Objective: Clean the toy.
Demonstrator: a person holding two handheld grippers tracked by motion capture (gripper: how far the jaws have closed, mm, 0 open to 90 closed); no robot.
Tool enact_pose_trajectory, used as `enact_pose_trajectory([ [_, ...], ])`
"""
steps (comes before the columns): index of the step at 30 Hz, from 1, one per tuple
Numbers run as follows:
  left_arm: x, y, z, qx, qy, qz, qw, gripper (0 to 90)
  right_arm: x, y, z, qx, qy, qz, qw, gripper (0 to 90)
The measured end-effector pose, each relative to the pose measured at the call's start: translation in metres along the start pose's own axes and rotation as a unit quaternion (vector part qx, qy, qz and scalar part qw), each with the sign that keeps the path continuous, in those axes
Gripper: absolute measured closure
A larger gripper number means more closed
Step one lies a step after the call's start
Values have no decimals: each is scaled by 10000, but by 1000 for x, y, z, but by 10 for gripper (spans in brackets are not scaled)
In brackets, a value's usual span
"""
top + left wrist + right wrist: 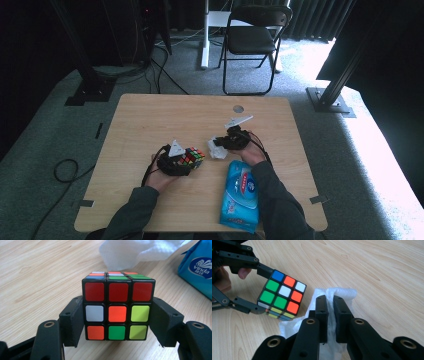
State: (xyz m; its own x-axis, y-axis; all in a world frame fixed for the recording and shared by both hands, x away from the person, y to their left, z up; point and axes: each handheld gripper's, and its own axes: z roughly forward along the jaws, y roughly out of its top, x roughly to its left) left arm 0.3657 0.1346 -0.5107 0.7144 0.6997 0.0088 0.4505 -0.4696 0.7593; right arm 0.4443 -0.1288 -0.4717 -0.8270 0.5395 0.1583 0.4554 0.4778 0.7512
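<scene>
Cube (118, 308): glossy, left claw (117, 322) clamped | tissue (337, 293): crumpled, right claw (331, 317) pinching

Daylight is glaring in from the right of the high view, overexposing the floor (380, 165) there; the upper left is staying dim. Both gripper views are looking bright and sharp.

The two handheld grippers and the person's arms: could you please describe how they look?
Both the left gripper and right gripper are black, with flat rectangular jaw pads on hinged links fixed by brass-ringed screws. Each carries a grey three-cornered plate and trails a black cable. The person wears dark grey-green long sleeves.
</scene>
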Motion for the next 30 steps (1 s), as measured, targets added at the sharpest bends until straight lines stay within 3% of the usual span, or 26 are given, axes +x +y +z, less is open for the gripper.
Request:
enact_pose_trajectory([
  [17, 9, -15, 6, 361, 32, -135, 9993, 340, 1, 0, 0, -12, 11, -20, 10000, 840],
  [30, 7, -12, 6, 172, 115, -276, 9994, 292, 2, 0, 1, -14, 32, -19, 10000, 837],
])
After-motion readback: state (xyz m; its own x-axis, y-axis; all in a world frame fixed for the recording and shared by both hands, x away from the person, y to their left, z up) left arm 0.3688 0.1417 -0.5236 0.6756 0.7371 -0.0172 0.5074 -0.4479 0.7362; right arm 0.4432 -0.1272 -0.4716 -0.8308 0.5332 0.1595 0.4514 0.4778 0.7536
